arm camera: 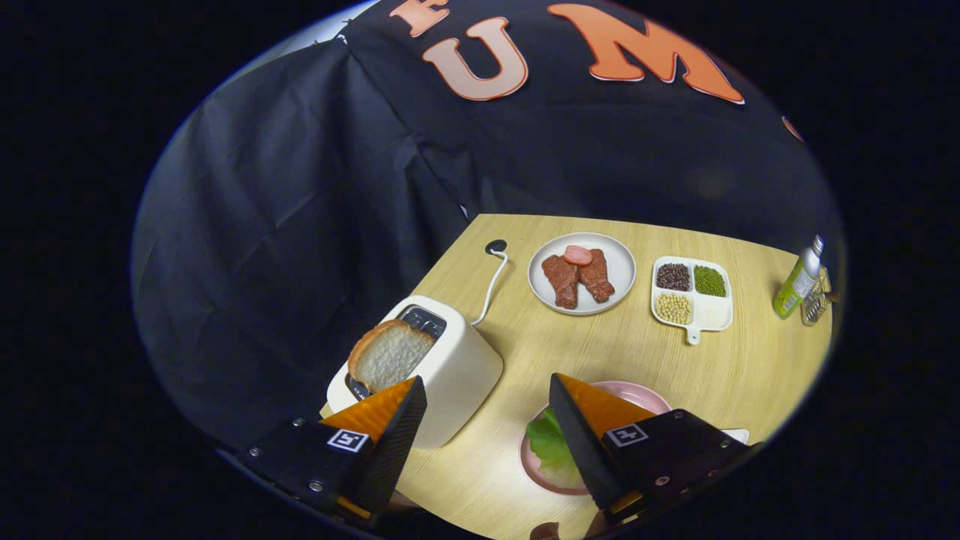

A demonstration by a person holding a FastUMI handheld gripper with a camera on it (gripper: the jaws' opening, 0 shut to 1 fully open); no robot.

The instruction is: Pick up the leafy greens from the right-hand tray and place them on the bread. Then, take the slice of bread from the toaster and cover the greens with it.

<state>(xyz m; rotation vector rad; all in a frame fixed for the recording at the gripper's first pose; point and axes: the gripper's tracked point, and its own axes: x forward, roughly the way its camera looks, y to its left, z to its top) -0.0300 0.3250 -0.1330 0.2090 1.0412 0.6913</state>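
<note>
Tool [487, 390]: fingers spread wide, grasping nothing, held above the table [525, 352].
Toaster [427, 367]: white, at 9 o'clock from the fingers' gap, behind the left finger; its cord [491, 281] runs toward 12 o'clock.
Bread slice [388, 354]: upright in the toaster slot, just above the left fingertip.
Leafy greens [549, 441]: on the pink plate [637, 394], beside and partly under the right finger.
Grey plate with meat [582, 273]: at 12 o'clock, well beyond the fingers.
Divided bean tray [691, 294]: at 1 o'clock.
Green bottle [798, 279]: at 2 o'clock.

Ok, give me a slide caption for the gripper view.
Open gripper hovers between toaster with bread and pink plate with greens.
</note>
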